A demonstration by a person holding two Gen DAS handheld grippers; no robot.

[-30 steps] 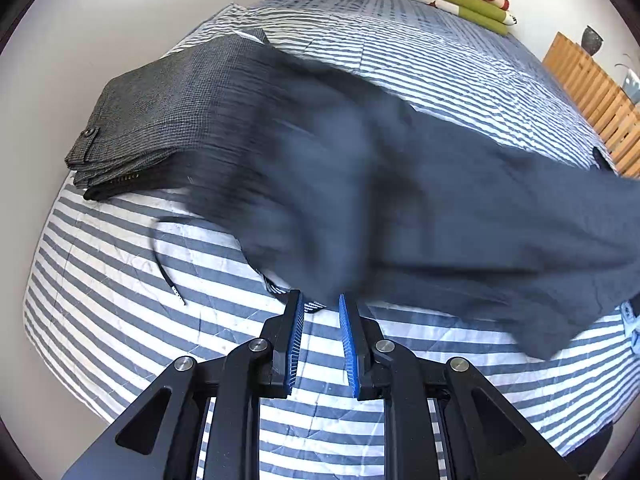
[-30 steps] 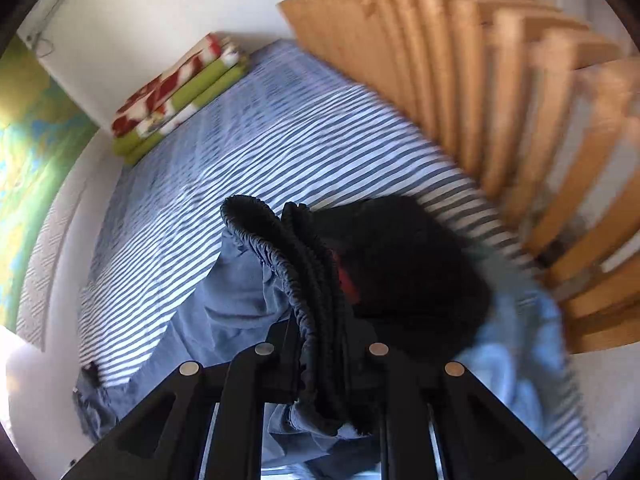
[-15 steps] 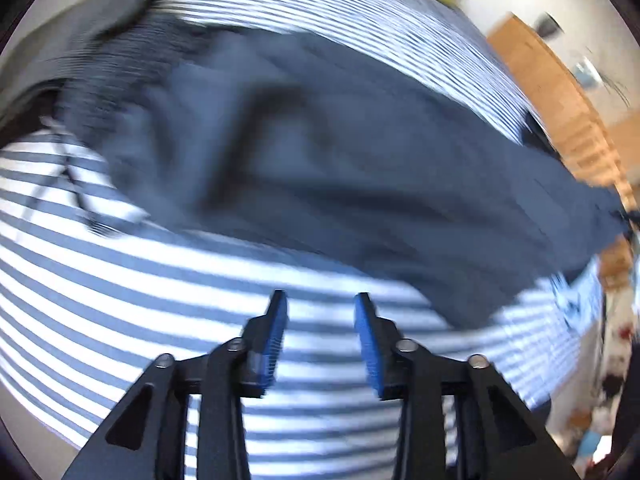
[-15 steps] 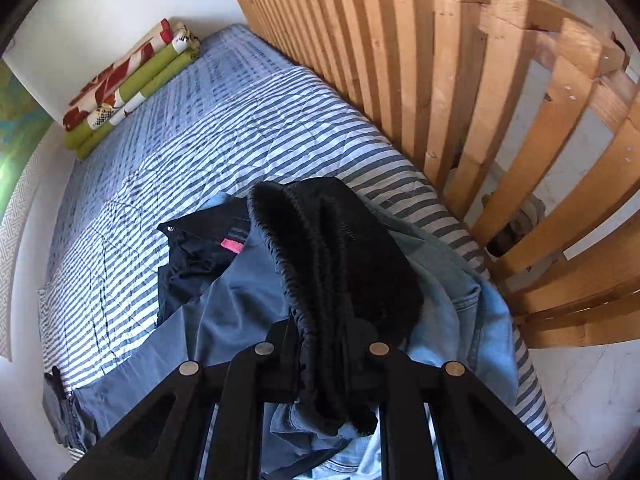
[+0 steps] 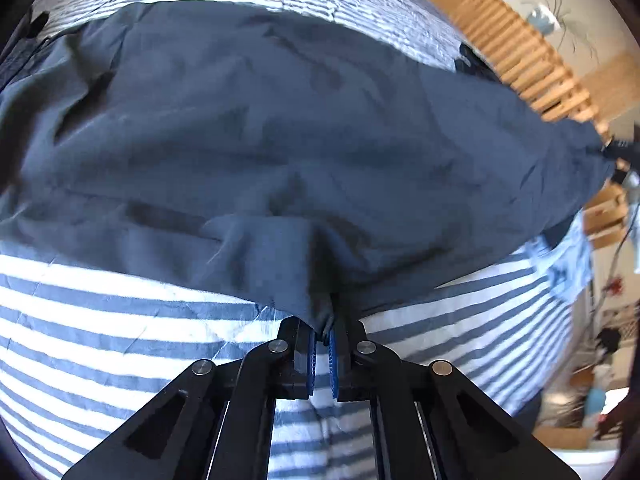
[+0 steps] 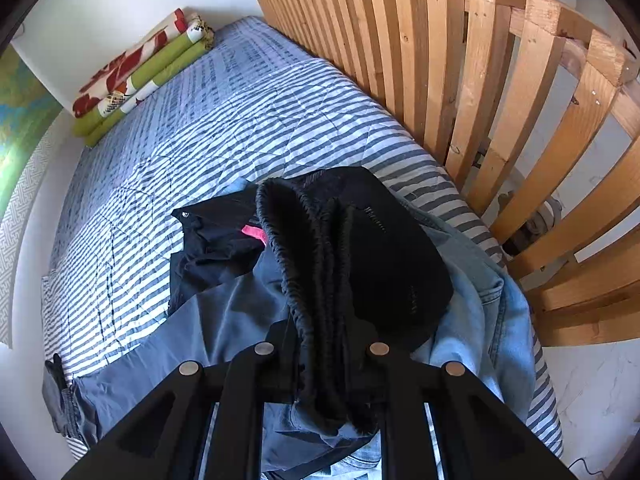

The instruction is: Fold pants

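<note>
The dark blue pants are spread out long across the striped bed, stretching away in front of the left gripper and off to its right. That gripper is pinched onto the near edge of the fabric, right at a little bunched-up fold just ahead of its blue pads. So it's got cloth, not air.

Over at the other end, the right gripper is clamped on the gathered elastic waistband, which sticks up straight out of its jaws. From there the leg fabric runs down to its left, toward the far hem.

Progress-wise, this looks like early days. The pants seem stretched between the two grippers and more or less laid flat, but there are plenty of wrinkles and no clean crosswise fold yet as far as the views show. Probably what's left is bringing one end over to the other and squaring it up.

Around it: a pale denim piece sits under and right of the right gripper, a black garment with a pink tag lies ahead-left of it, and wooden slats rise off to the right. Rolled bedding is way up ahead by the wall.
</note>
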